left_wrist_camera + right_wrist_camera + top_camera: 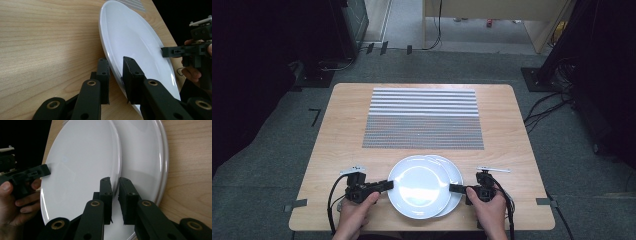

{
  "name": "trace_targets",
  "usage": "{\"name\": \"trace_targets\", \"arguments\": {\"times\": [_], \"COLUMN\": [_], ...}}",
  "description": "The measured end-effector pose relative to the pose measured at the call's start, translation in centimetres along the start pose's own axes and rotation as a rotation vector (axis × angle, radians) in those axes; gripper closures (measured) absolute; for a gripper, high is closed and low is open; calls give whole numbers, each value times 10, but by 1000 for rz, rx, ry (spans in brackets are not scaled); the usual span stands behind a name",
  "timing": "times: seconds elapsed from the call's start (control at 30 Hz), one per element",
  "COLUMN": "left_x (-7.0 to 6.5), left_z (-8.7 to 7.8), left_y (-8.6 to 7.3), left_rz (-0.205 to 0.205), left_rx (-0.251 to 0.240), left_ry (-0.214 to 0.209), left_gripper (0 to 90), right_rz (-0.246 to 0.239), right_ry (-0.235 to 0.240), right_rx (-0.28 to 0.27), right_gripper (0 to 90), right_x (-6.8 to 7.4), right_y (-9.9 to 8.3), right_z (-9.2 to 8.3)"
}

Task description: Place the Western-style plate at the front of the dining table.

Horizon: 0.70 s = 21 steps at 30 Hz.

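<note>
**Both grippers straddle the top plate's rim, one on each side**

Left gripper (383,185) sits at the near-left of the table (337,130), its jaws pointing right, toward the middle. In the left gripper view the two jaws stand either side of the rim of the top plate (418,186), one over the white face and one under it. They look closed down on the rim, though a sliver of gap on the outer side leaves the firmness of the grip uncertain. From this gripper the plate spreads away to the right, and the other gripper appears across its far edge.

Between the two tools lies the stack. The top plate rests on a lower plate (455,176), shifted left of it, so that the lower one peeks out as a crescent on the side nearer the right gripper. Beyond both, farther from the hands, lies a striped grey placemat (424,118), well apart from the plates.

Right gripper (455,188) mirrors the first, jaws pointing left. In the right gripper view its jaws bracket the top plate's rim, nearly closed on it, with the lower plate's face just behind the right-hand jaw.

The relation that matters, as I judge it, is that the two grips sit on opposite ends of a line across the top plate, left to right. A round plate has no long axis, so that line serves as one. Neither hand is nearer; a lift would call for both rising evenly, or the plate tips and scrapes the one beneath.
</note>
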<state>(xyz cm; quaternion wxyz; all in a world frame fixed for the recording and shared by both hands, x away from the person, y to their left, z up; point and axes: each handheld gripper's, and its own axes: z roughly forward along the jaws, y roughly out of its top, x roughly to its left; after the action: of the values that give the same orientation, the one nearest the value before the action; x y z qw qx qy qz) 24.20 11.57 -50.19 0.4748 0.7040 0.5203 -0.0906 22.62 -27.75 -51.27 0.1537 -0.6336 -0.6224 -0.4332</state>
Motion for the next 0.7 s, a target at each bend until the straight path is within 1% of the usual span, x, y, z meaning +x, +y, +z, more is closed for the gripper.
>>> {"name": "trace_targets", "arguments": {"times": [0.17,0.23,0.3,0.37,0.4,0.43,0.57,0.7], "left_x": [-1,-4,-5,-5,-5,-5,-8,-7], "left_z": [0,-1,-2,-2,-2,-3,-5,-6], "left_y": [0,0,0,0,0,0,2,2], "left_rz": [12,25,27,24,16,15,9,-5], "left_rx": [-3,-7,-5,-4,-9,-15,-33,-43], "left_ry": [6,12,15,14,7,2,-8,-17], "left_gripper": [770,772,774,776,779,783,804,814], "right_rz": [41,54,54,57,73,76,64,71], "right_ry": [-3,-6,-11,-13,-7,-4,-11,-2], "right_rx": [26,30,26,20,6,1,-25,-22], "right_gripper": [815,820,824,832,840,845,858,866], "right_x": [1,2,2,2,2,2,6,8], "right_y": [1,1,1,2,2,3,6,9], "right_z": [4,6,6,6,5,5,2,0]}}
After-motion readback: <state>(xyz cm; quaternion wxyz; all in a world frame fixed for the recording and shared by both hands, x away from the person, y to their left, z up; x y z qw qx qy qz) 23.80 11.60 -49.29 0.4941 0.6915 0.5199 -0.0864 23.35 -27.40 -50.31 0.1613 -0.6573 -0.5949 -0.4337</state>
